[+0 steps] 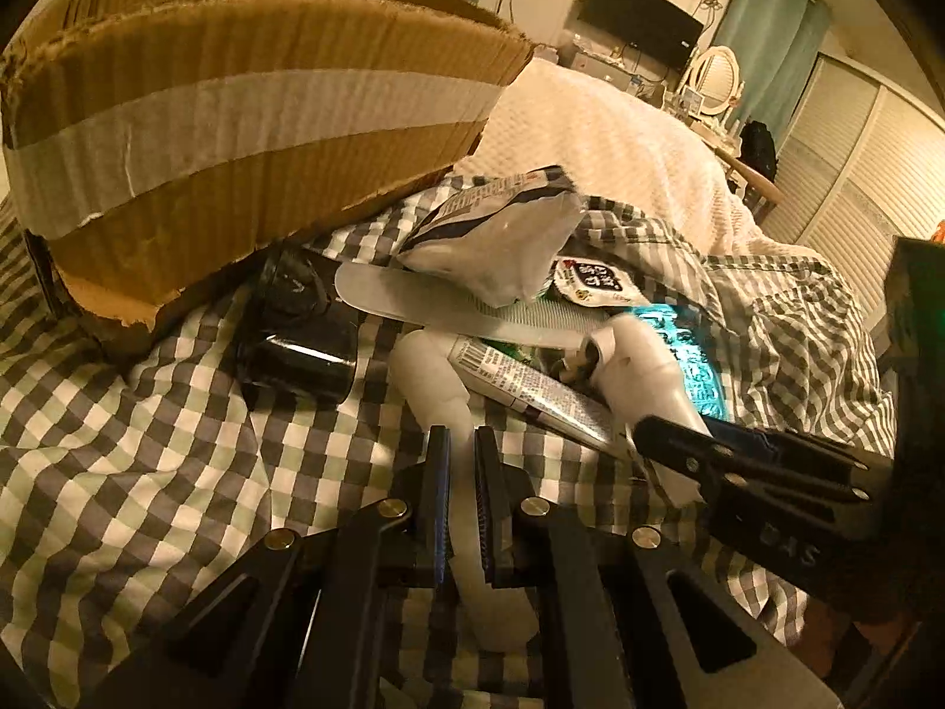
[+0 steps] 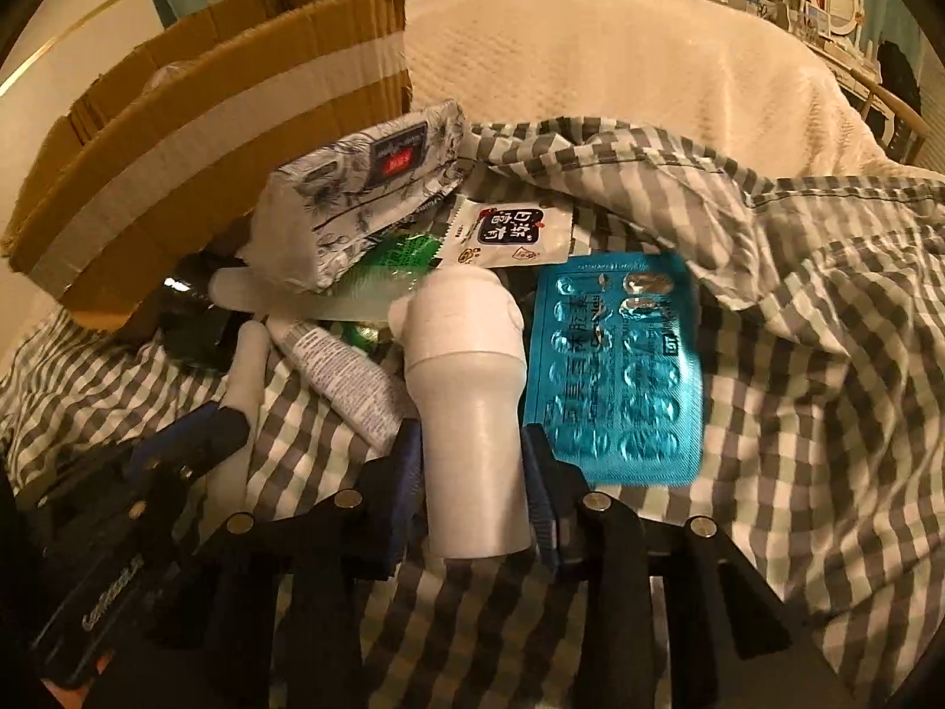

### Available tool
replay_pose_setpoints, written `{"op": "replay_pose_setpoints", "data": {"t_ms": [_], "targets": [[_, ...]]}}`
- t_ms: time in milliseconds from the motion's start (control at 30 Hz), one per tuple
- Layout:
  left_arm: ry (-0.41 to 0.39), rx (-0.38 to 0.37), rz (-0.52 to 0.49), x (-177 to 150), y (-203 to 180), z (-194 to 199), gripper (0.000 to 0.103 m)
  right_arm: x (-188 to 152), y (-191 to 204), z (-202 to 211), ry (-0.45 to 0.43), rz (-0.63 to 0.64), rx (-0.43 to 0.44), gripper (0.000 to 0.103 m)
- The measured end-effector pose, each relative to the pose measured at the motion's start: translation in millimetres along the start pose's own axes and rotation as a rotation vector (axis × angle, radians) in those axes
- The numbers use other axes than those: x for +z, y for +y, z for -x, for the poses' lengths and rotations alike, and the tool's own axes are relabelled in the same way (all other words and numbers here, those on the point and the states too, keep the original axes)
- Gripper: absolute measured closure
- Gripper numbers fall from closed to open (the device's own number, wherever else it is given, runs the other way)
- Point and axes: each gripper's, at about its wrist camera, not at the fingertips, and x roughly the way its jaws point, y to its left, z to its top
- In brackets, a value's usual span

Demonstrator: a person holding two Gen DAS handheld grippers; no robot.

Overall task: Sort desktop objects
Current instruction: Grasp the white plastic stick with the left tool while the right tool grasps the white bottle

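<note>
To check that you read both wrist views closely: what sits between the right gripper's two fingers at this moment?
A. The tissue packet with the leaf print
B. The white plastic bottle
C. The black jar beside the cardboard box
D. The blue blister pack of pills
B. In the right wrist view the white plastic bottle stands between the fingers of the right gripper, while the blue blister pack lies beside it on the checked cloth.

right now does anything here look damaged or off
The cardboard box has ragged, torn top edges and a ripped lower corner, and it sits tilted on the checkered cloth. The blue blister pack has several emptied, crushed pockets near its top. Everything else is just piled loosely.
</note>
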Motion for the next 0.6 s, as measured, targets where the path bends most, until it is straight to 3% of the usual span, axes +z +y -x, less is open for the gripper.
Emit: {"op": "replay_pose_setpoints", "data": {"t_ms": [200,600], "targets": [[-0.018,-0.016,0.000,0.5,-1.7,8.5,0.095,-17.2,-8.6,27.3,-0.004,-0.080,0.052,0.071],[-0.032,-0.038,0.023,0.8,1.9,15.9,0.095,-46.9,-10.2,28.2,0.064,-0.067,0.012,0.071]]}}
